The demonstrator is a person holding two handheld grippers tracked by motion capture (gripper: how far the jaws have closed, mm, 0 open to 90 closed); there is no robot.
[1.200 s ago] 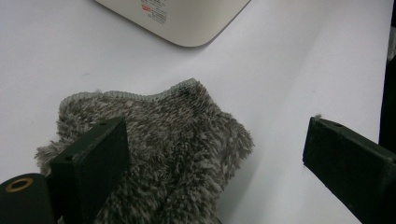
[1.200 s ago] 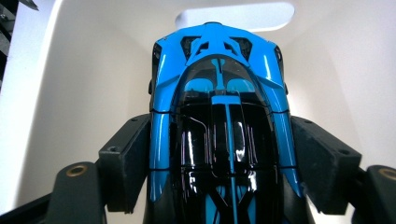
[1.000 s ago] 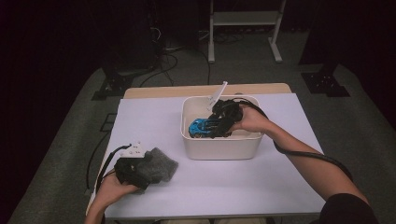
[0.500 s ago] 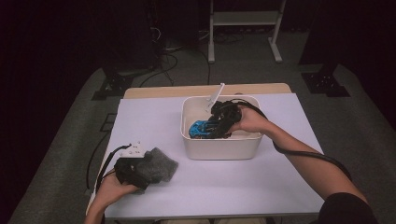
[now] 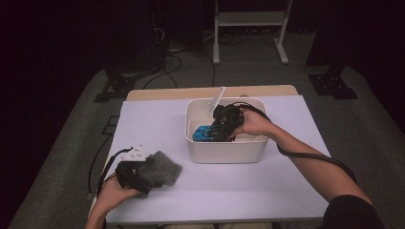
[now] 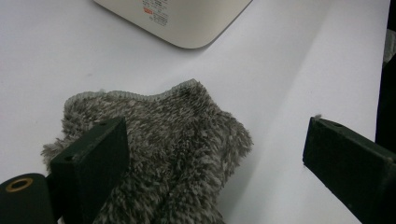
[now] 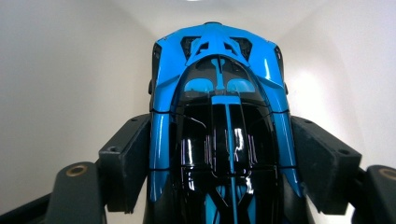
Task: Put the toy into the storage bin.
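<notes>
A blue and black toy car point(image 5: 203, 133) lies inside the white bin point(image 5: 224, 153) at mid-table. My right gripper point(image 5: 220, 130) reaches down into the bin and is shut on it. In the right gripper view both jaws press the flanks of the toy car point(image 7: 219, 88), with the right gripper point(image 7: 219, 154) gripping its middle and the bin's white walls all around. A grey fluffy cloth point(image 5: 165, 169) lies on the table at the front left. My left gripper point(image 5: 143, 175) rests over its near end. The left gripper point(image 6: 217, 137) is open, its jaws wide apart, one over the cloth point(image 6: 182, 135).
The white table cover point(image 5: 286, 191) runs to the edges, with a wooden strip point(image 5: 210, 91) at the far side. A corner of the bin point(image 6: 187, 23) sits just beyond the cloth. Black stands and cables lie on the floor behind the table.
The right gripper and the blue car have sunk very slightly in the bin. The left gripper has stayed in place over the cloth.
</notes>
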